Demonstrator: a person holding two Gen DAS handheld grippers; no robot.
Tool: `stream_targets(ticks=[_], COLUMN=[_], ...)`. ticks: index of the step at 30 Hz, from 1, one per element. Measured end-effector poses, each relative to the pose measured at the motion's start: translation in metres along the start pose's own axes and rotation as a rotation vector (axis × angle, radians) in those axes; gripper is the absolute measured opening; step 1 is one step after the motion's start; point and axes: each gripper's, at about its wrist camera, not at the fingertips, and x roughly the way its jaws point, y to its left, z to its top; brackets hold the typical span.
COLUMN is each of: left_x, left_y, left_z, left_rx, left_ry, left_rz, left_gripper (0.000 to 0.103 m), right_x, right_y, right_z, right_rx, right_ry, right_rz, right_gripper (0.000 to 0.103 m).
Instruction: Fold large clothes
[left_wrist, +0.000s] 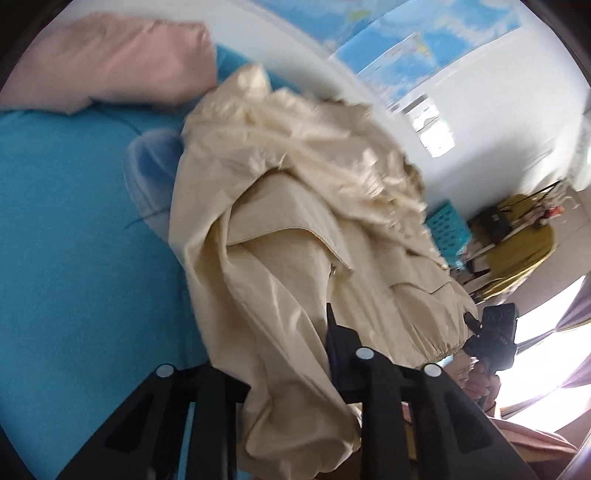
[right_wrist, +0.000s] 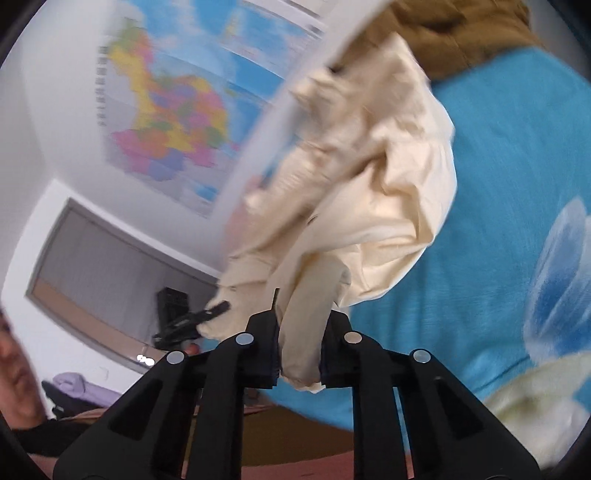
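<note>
Our right gripper (right_wrist: 297, 343) is clamped on a bunched fold of the crumpled cream cotton garment (right_wrist: 373, 192), its jaws nearly together with the cloth squeezed between them and spilling out below. The rest of the garment hangs ahead of that gripper, above the bright blue bed sheet (right_wrist: 491, 177).

Our left gripper (left_wrist: 291, 365) has cream fabric draped between its fingers, which stand visibly apart; we cannot tell whether they pinch it. Beyond it, the garment (left_wrist: 280, 206) stretches toward a pink pillow (left_wrist: 110, 59).
</note>
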Motion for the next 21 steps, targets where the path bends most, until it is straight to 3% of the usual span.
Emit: stream_targets(ticks=[4, 6, 7, 10, 11, 16, 18, 19, 20, 21], left_x=[-0.034, -0.039, -0.036, -0.015, -0.010, 0.005, 0.007, 0.008, 0.009, 0.010], left_y=[-0.016, -0.012, -0.009, 0.010, 0.014, 0.029, 0.025, 0.022, 0.020, 0.017], left_z=[-0.011, -0.019, -0.021, -0.030, -0.033, -0.040, -0.040, -0.039, -0.040, -0.038], left_rx=[0.063, 0.062, 0.062, 0.023, 0.019, -0.008, 0.009, 0.019, 0.023, 0.019], left_ry=[-0.050, -0.028, -0.012, 0.065, 0.081, 0.140, 0.146, 0.144, 0.141, 0.135], left_rz=[-0.076, -0.076, -0.076, -0.075, -0.064, -0.096, -0.094, -0.075, -0.066, -0.058], left_gripper=[0.023, 0.027, 0.030, 0.034, 0.035, 0.055, 0.057, 0.048, 0.040, 0.031], right_x=[-0.030, -0.034, -0.031, -0.018, -0.015, -0.013, -0.004, 0.000, 0.003, 0.005], right_y=[0.032, 0.026, 0.017, -0.013, -0.023, -0.041, -0.037, -0.035, -0.031, -0.028], right_z=[-0.006, -0.009, -0.011, -0.023, -0.028, -0.044, -0.048, -0.050, -0.051, -0.050], right_rx=[-0.090, -0.081, -0.046, 0.045, 0.069, 0.123, 0.110, 0.102, 0.088, 0.086], right_ry=[-0.029, -0.003, 0.019, 0.092, 0.117, 0.149, 0.183, 0.199, 0.205, 0.200], right_rz=[0.093, 0.088, 0.101, 0.061, 0.039, 0.047, 0.052, 0.046, 0.045, 0.064], right_gripper=[0.016, 0.025, 0.037, 0.043, 0.051, 0.075, 0.074, 0.056, 0.025, 0.024])
